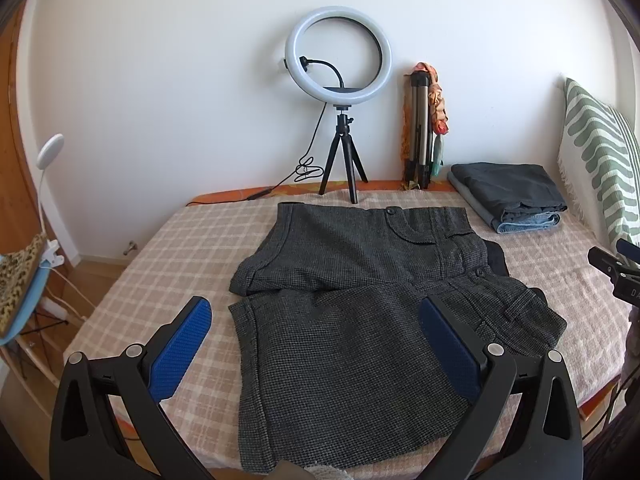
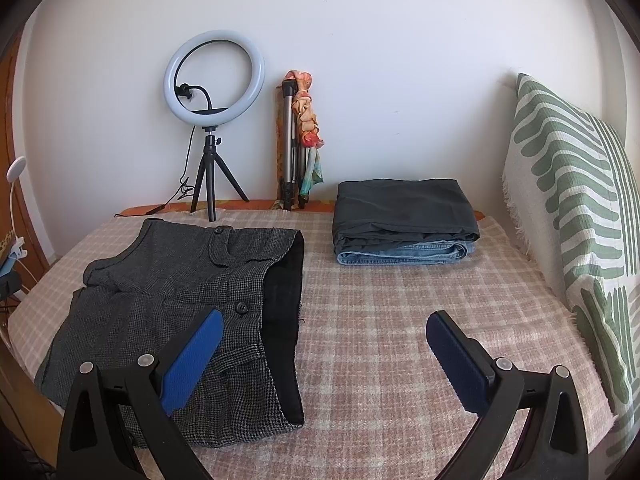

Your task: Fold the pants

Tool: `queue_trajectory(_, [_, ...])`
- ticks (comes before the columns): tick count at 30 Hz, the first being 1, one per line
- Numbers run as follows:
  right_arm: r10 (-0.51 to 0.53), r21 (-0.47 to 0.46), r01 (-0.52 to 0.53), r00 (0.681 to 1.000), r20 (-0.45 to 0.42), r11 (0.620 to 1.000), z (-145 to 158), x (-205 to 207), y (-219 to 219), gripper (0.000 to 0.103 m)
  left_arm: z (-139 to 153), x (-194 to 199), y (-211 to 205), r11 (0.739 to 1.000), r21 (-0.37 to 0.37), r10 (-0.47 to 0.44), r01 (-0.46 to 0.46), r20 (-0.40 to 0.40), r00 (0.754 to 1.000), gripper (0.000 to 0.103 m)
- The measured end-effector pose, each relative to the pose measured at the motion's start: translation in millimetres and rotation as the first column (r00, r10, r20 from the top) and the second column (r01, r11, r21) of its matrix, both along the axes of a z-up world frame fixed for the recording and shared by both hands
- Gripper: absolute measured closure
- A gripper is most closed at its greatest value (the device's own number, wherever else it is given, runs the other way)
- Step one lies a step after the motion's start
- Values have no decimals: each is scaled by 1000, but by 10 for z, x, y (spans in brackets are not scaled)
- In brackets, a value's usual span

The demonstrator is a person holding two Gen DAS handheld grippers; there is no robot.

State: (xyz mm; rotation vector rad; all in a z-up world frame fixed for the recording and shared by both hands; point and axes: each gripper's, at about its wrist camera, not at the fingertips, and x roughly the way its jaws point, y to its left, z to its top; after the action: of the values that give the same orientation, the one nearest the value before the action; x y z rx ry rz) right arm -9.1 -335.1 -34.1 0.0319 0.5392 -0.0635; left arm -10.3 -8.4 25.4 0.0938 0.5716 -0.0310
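Grey checked short pants (image 1: 352,320) lie flat on the plaid bed cover (image 1: 160,260), waistband to the right, both legs pointing left. They also show in the right wrist view (image 2: 168,320), with the black inner waistband (image 2: 284,320) exposed. My left gripper (image 1: 316,312) is open, hovering above the near leg, holding nothing. My right gripper (image 2: 324,328) is open and empty above the waistband's right edge; its tip shows at the right edge of the left wrist view (image 1: 612,268).
A folded stack of dark pants on jeans (image 2: 404,220) lies at the back right. A ring light on a tripod (image 1: 340,80) and a folded tripod (image 1: 420,128) stand against the wall. A green-patterned pillow (image 2: 576,208) leans at the right.
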Motion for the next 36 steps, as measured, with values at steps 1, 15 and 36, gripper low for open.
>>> queue_trajectory(1, [2, -1, -2, 1000, -1, 1000, 0, -1, 2, 0, -1, -1, 3, 1000, 1, 0, 0, 1, 1000, 0])
queue_trajectory(15, [225, -33, -225, 974, -1, 974, -68, -98, 190, 1, -215, 96, 208, 999, -25, -37, 34, -109, 993, 1])
queue_trajectory(36, [555, -396, -703, 710, -433, 591, -999, -206, 961, 40, -820, -181, 440, 962, 27, -246, 273, -357, 901, 32])
